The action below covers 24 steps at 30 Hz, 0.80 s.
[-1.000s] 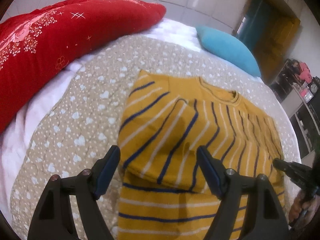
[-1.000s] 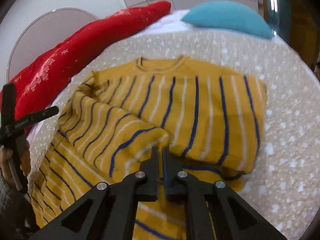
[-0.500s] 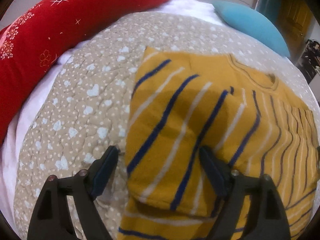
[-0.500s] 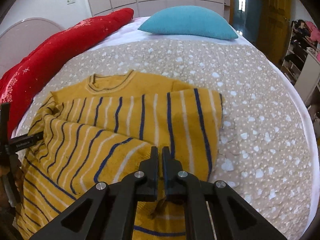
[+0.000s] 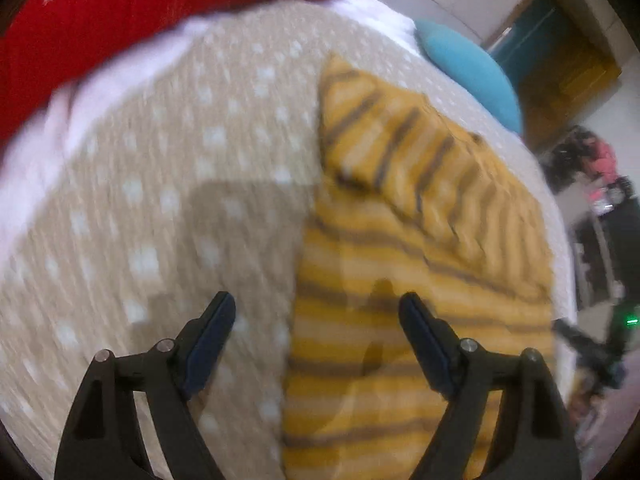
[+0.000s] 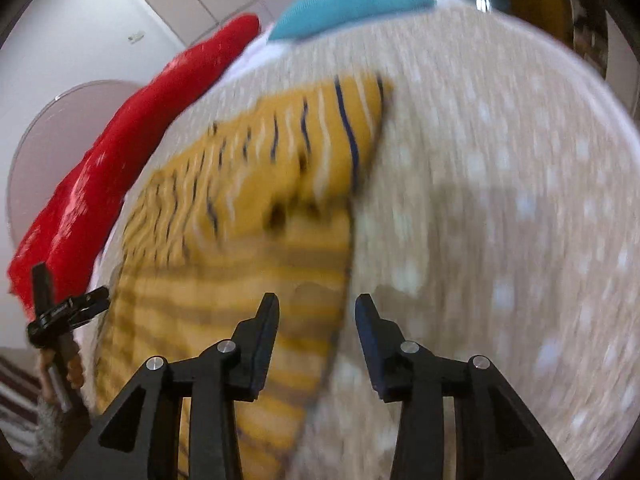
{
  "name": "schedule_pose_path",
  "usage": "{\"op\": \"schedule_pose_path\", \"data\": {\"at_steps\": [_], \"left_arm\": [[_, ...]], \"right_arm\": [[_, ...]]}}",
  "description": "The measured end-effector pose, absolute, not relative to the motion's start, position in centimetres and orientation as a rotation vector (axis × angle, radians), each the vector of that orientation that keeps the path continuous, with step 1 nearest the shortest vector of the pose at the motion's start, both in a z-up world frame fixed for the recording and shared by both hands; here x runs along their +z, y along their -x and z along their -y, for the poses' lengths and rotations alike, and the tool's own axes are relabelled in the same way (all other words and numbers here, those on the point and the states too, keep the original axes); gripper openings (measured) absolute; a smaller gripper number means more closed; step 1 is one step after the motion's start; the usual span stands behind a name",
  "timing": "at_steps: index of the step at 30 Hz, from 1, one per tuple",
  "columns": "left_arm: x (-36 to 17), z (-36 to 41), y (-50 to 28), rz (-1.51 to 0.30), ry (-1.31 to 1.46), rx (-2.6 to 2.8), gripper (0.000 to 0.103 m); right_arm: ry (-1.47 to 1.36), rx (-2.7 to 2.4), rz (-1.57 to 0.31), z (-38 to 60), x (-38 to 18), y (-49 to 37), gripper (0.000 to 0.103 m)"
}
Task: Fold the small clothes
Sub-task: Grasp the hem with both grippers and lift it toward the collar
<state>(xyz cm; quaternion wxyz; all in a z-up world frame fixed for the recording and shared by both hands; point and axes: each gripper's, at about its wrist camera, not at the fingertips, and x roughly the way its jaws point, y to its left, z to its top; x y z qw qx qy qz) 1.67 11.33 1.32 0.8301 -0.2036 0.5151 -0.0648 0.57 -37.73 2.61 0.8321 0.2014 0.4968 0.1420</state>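
With both sleeves already laid across the striped sweater [image 5: 404, 320] on the quilt [image 5: 180, 200], only the lengthwise fold is judged left, and nothing is held by the wide-apart left gripper [image 5: 318, 334] or the opening right gripper [image 6: 316, 328].

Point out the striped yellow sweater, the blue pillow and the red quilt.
striped yellow sweater [image 5: 400, 368]: left wrist view, on its lower body panel.
blue pillow [image 6: 352, 4]: right wrist view, on its middle.
red quilt [image 5: 120, 28]: left wrist view, on its broad top surface.

Bedroom: quilted bed [image 5: 168, 168], pillows [image 6: 352, 4]
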Motion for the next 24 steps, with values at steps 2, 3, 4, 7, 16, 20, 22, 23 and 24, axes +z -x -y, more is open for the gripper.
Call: {"op": "schedule_pose_path", "data": {"at_steps": [2,3,4,7,16,20,22,23,24], "left_arm": [[1.2,-10.5,0.1,-1.067,0.447,-0.166,0.079],[1.1,-9.9,1.2,-1.059,0.448,-0.181,0.077],[0.9,-9.5,1.9,-1.055,0.451,-0.191,0.071],[0.6,-8.4,4.7,-1.044,0.493,-0.222,0.045],[0.3,-7.0,11.6,-0.994,0.566,-0.202,0.026],[0.6,-6.1,13.0,-0.975,0.513,-0.174,0.03],[0.8,-5.4,13.7,-0.969,0.466,-0.141,0.03],[1.0,-4.9,14.1,-0.969,0.436,-0.122,0.031],[1.1,-4.7,14.5,-0.97,0.411,-0.107,0.031]], "right_arm": [[-0.498,0.36,-1.074,37.9,1.1,1.5,0.044],[-0.529,0.388,-1.07,37.8,0.8,2.3,0.044],[-0.571,0.426,-1.064,37.8,0.5,3.2,0.044],[-0.722,0.571,-1.064,36.6,-0.8,5.8,0.044],[-0.745,0.686,-1.033,31.4,-1.9,11.0,0.044],[-0.75,0.709,-1.028,30.5,-2.5,12.1,0.044],[-0.756,0.705,-1.01,30.3,-2.4,12.5,0.044],[-0.765,0.703,-1.001,30.3,-2.5,12.7,0.044],[-0.775,0.703,-0.996,30.5,-2.4,12.8,0.044]]}}
